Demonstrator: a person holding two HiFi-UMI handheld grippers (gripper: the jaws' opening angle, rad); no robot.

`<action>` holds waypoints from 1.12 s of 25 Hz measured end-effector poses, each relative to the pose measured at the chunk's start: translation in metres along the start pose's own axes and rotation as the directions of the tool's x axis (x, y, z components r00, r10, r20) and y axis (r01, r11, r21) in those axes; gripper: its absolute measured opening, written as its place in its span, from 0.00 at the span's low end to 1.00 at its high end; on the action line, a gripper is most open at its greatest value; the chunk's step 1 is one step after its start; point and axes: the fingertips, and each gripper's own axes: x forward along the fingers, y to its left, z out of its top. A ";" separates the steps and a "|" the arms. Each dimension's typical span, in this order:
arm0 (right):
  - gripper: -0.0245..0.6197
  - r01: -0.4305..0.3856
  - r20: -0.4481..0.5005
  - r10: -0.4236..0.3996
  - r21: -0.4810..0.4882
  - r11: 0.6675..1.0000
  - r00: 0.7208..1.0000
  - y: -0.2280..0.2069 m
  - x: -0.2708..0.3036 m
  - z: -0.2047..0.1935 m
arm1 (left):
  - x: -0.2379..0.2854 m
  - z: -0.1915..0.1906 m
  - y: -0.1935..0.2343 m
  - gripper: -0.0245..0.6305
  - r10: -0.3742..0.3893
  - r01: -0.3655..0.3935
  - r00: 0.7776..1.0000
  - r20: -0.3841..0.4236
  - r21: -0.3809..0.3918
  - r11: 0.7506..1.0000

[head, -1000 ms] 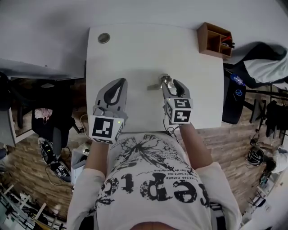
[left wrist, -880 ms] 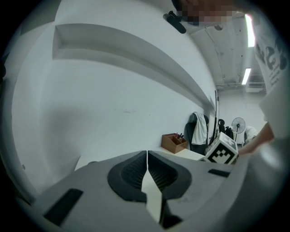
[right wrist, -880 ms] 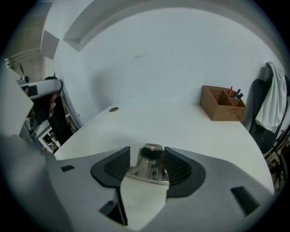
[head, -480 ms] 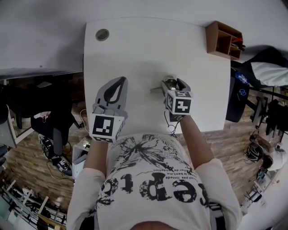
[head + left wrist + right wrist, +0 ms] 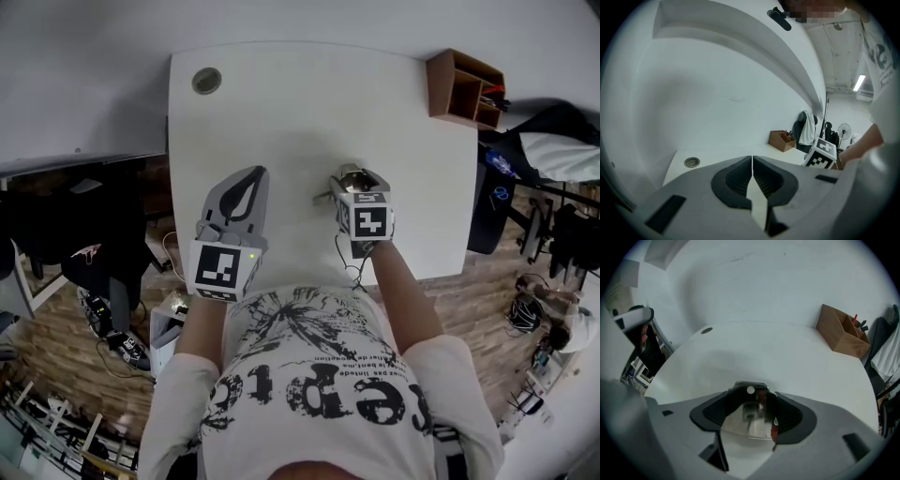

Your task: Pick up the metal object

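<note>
Nearest the camera: the person's printed shirt [image 5: 319, 375], with both forearms reaching forward over the near edge of the white surface [image 5: 281, 103]. Each hand carries its marker cube, one behind the left claw [image 5: 752, 160] and one behind the right claw [image 5: 752, 393]. Left claw: jaws together, the pads meeting along a thin seam, nothing between them. It hovers over bare surface, pointing only slightly downward. Right claw: tipped steeply down toward the surface, with its jaws spread wide, and they have just been opening. The metal object [image 5: 743, 425] sits directly between them. It is a shiny, reflective piece with a darker frame at the far end, near the jaw tips, and it fills most of the gap from pad to pad. Whether either pad actually touches it cannot be told, and no clamping is visible. In the head view a thin part of the object sticks out on the left-claw side of the right claw. The two claws are side by side and apart, with bare white surface between them. Further out — ahead of the left claw and a little to its left — a round grommet [image 5: 207, 80] is set into the far corner of the surface. Ahead of the right claw and well off to its right, a brown wooden organiser box [image 5: 461, 86] stands at the far right corner, with small items in its compartments. Beyond the surface is a plain white wall.
</note>
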 end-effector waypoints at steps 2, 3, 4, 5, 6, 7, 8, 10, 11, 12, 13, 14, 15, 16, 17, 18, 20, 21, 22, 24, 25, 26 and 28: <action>0.49 0.003 0.001 -0.003 -0.006 1.000 1.000 0.002 -0.001 -0.002 | -0.003 -0.001 0.000 0.05 -0.001 0.001 1.000 0.000 -0.007 1.000; 0.49 0.004 0.002 -0.004 -0.008 1.000 1.000 0.003 -0.001 -0.002 | -0.004 -0.002 0.000 0.05 0.000 0.000 1.000 -0.003 -0.006 1.000; 0.48 0.003 0.002 -0.003 -0.009 1.000 1.000 0.003 -0.002 -0.002 | -0.005 -0.003 0.000 0.05 0.002 -0.002 1.000 -0.007 -0.005 1.000; 0.48 0.002 0.000 -0.002 -0.011 1.000 1.000 0.003 -0.002 -0.002 | -0.006 -0.002 -0.001 0.05 0.003 -0.003 1.000 -0.008 -0.003 1.000; 0.48 0.001 -0.004 -0.001 -0.013 1.000 1.000 0.003 -0.002 -0.002 | -0.008 0.000 -0.003 0.05 0.003 -0.003 1.000 -0.004 0.000 1.000; 0.48 0.000 -0.011 0.000 -0.017 1.000 1.000 0.003 -0.002 -0.003 | -0.010 0.003 -0.004 0.05 0.003 -0.003 1.000 0.004 0.003 1.000; 0.48 -0.002 -0.018 0.002 -0.025 1.000 1.000 0.003 -0.002 -0.004 | -0.012 0.005 -0.005 0.05 0.005 -0.006 1.000 0.012 0.009 1.000; 0.48 -0.012 -0.023 0.011 -0.051 0.999 1.000 0.006 -0.005 -0.003 | -0.016 0.010 -0.004 0.05 0.022 -0.023 0.999 0.030 0.028 0.999; 0.48 -0.018 -0.015 0.017 -0.061 0.998 1.000 0.009 -0.007 -0.002 | -0.019 0.012 -0.004 0.05 0.032 -0.033 0.999 0.039 0.035 0.999; 0.48 -0.023 0.001 0.023 -0.066 0.998 1.000 0.012 -0.011 0.001 | -0.021 0.014 -0.005 0.05 0.039 -0.040 0.998 0.046 0.040 0.998; 0.48 -0.028 0.021 0.029 -0.068 0.997 0.999 0.014 -0.015 0.004 | -0.023 0.017 -0.008 0.05 0.042 -0.045 0.998 0.051 0.041 0.998; 0.48 -0.033 0.041 0.036 -0.071 0.997 0.998 0.016 -0.020 0.007 | -0.026 0.018 -0.011 0.05 0.045 -0.047 0.998 0.053 0.042 0.998; 0.48 -0.040 0.061 0.044 -0.075 0.996 0.997 0.018 -0.025 0.011 | -0.029 0.020 -0.014 0.05 0.048 -0.051 0.997 0.056 0.046 0.998; 0.48 -0.047 0.081 0.054 -0.082 0.995 0.995 0.021 -0.031 0.014 | -0.033 0.022 -0.016 0.05 0.054 -0.057 0.997 0.061 0.051 0.997; 0.48 -0.053 0.100 0.063 -0.092 0.994 0.993 0.024 -0.038 0.018 | -0.037 0.024 -0.018 0.05 0.061 -0.065 0.996 0.066 0.055 0.996; 0.48 -0.058 0.122 0.071 -0.102 0.993 0.990 0.027 -0.046 0.022 | -0.041 0.026 -0.021 0.05 0.066 -0.070 0.995 0.069 0.055 0.996; 0.48 -0.063 0.170 0.084 -0.127 0.990 0.982 0.032 -0.066 0.030 | -0.048 0.031 -0.028 0.05 0.074 -0.077 0.995 0.067 0.052 0.996; 0.48 -0.062 0.195 0.090 -0.146 0.987 0.977 0.033 -0.075 0.035 | -0.051 0.033 -0.031 0.05 0.080 -0.084 0.995 0.068 0.056 0.995; 0.48 -0.057 0.220 0.094 -0.168 0.984 0.971 0.033 -0.084 0.040 | -0.053 0.036 -0.033 0.05 0.086 -0.091 0.994 0.073 0.062 0.994; 0.48 -0.041 0.272 0.098 -0.206 0.978 0.957 0.032 -0.104 0.050 | -0.058 0.047 -0.037 0.05 0.103 -0.110 0.990 0.098 0.071 0.991; 0.48 -0.035 0.299 0.100 -0.215 0.976 0.949 0.030 -0.114 0.054 | -0.061 0.052 -0.039 0.05 0.112 -0.120 0.988 0.110 0.074 0.990; 0.48 -0.032 0.325 0.104 -0.218 0.975 0.940 0.029 -0.125 0.057 | -0.065 0.056 -0.042 0.05 0.121 -0.131 0.985 0.121 0.077 0.988; 0.48 -0.031 0.377 0.113 -0.217 0.976 0.919 0.027 -0.147 0.064 | -0.073 0.065 -0.047 0.05 0.137 -0.149 0.981 0.140 0.083 0.985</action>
